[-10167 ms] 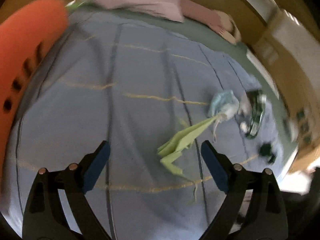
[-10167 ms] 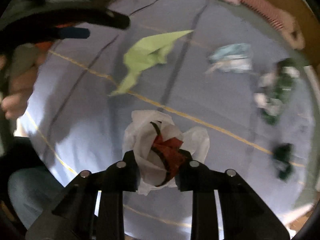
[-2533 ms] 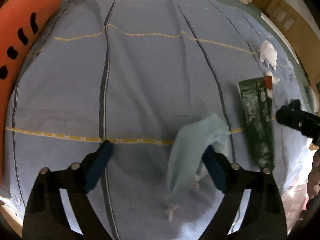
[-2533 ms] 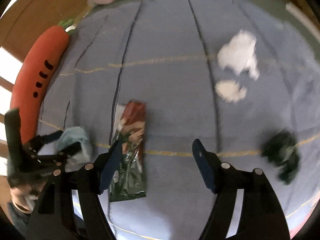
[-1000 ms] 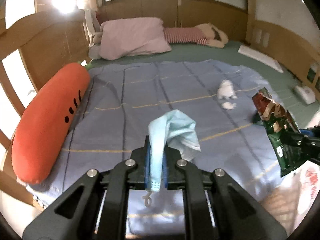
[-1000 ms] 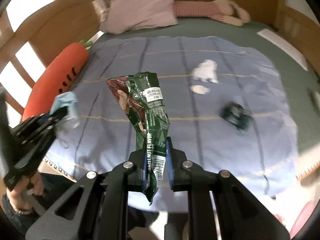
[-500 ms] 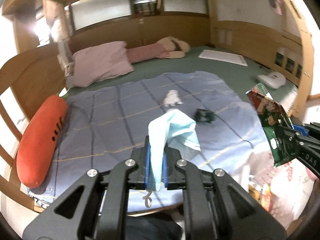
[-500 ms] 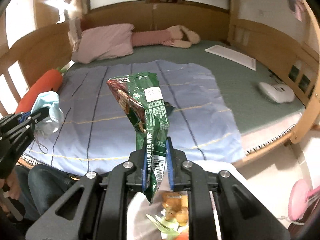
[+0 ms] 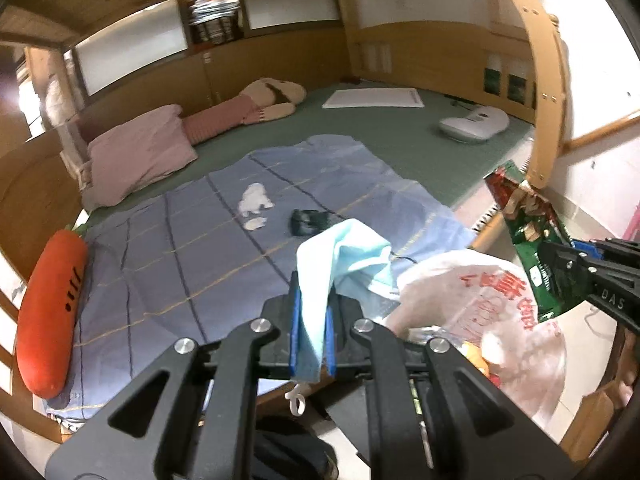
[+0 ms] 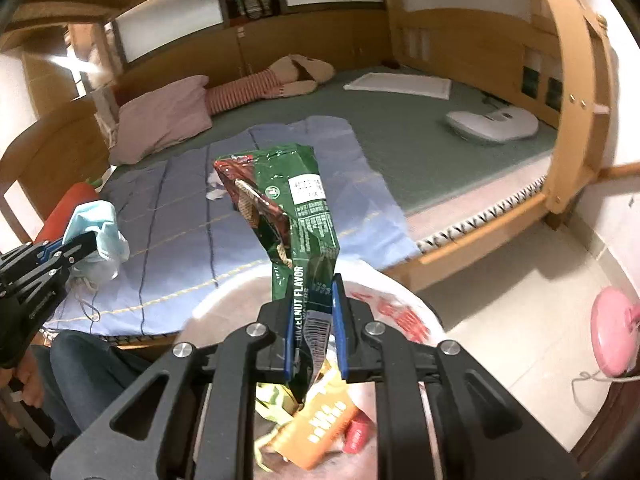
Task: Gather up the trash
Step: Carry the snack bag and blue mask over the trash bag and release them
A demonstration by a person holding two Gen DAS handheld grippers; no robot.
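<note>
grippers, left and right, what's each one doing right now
left gripper: closed on the blue face mask
right gripper: closed on the green snack wrapper

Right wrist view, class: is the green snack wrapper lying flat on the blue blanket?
No: the green snack wrapper stands upright, pinched in the right claw above the white plastic bag.

place: home bedroom | signs: wooden bed frame (image 10: 576,92); pink pillow (image 9: 136,152); blue blanket (image 9: 192,248); carrot plush (image 9: 48,312)
</note>
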